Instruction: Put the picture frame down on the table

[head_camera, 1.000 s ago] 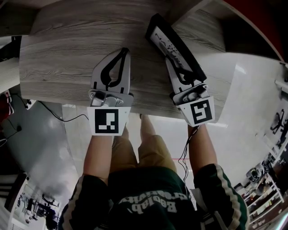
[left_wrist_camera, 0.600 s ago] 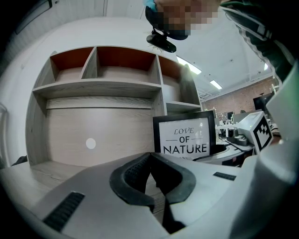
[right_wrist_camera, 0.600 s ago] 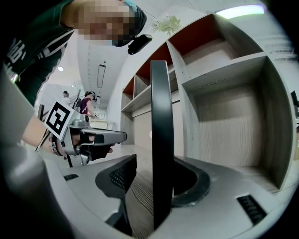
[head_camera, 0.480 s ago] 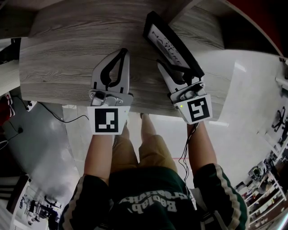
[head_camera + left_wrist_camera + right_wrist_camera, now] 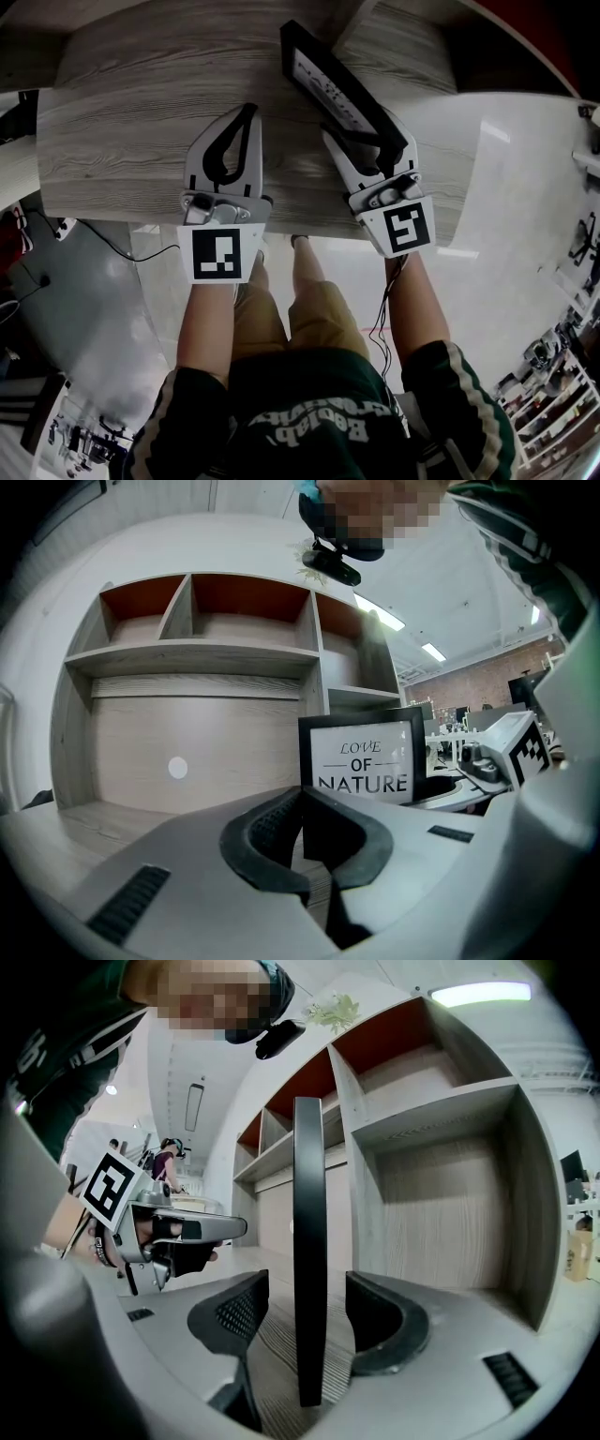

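Note:
The picture frame (image 5: 330,82) is black with a white print reading "LOVE OF NATURE" (image 5: 364,758). It stands upright on the grey wooden table (image 5: 122,112), close to the shelf unit. In the right gripper view the frame (image 5: 308,1194) shows edge-on between the jaws. My right gripper (image 5: 364,142) is open, with a gap between each pad and the frame. To the frame's left, my left gripper (image 5: 247,112) is shut on nothing, its tips touching; it lies low over the table. My left gripper (image 5: 302,803) hides the frame's bottom edge in its own view.
A wooden shelf unit (image 5: 206,649) with open compartments rises at the back of the table, its nearest cubby (image 5: 450,1204) just right of the frame. The table's front edge (image 5: 281,230) runs under both grippers. A white floor lies beyond.
My right gripper's jaws have opened off the frame, which they held a second ago. The frame stays standing. The left gripper has hardly moved.

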Tool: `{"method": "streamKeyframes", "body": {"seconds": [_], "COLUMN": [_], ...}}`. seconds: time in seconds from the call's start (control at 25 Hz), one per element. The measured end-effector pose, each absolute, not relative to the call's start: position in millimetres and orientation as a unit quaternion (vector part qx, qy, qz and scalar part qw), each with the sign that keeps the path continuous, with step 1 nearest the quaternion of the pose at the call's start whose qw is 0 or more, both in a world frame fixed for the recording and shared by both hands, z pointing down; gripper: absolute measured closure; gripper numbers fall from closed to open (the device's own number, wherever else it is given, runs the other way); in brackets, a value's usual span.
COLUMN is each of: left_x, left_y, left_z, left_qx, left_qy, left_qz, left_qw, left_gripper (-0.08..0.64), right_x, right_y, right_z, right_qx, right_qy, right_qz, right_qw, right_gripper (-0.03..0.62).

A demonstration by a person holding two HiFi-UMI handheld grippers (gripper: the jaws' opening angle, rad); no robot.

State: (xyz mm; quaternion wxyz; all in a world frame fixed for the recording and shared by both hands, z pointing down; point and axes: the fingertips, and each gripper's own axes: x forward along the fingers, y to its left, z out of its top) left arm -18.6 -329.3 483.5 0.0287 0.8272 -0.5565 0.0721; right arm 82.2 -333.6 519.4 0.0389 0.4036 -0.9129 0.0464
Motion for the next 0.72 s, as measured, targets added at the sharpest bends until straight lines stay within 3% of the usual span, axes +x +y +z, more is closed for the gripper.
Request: {"method": "streamKeyframes", "body": {"seconds": [0.72], "left_x": [-15.4], "left_y": [-304.7], "left_z": [476.3], "left_qx": [0.826], "left_qy": [-0.559], "left_qz": [0.060], "left_qw": [0.028], "left_gripper": [0.541], "right_x": [104.1], "right_y": [-304.8], "right_z": [518.4], "right_qx": [0.430], "right_qy": [-0.900], "right_qz": [0.042], "right_qw": [0.057], "right_gripper": [0.351]}}
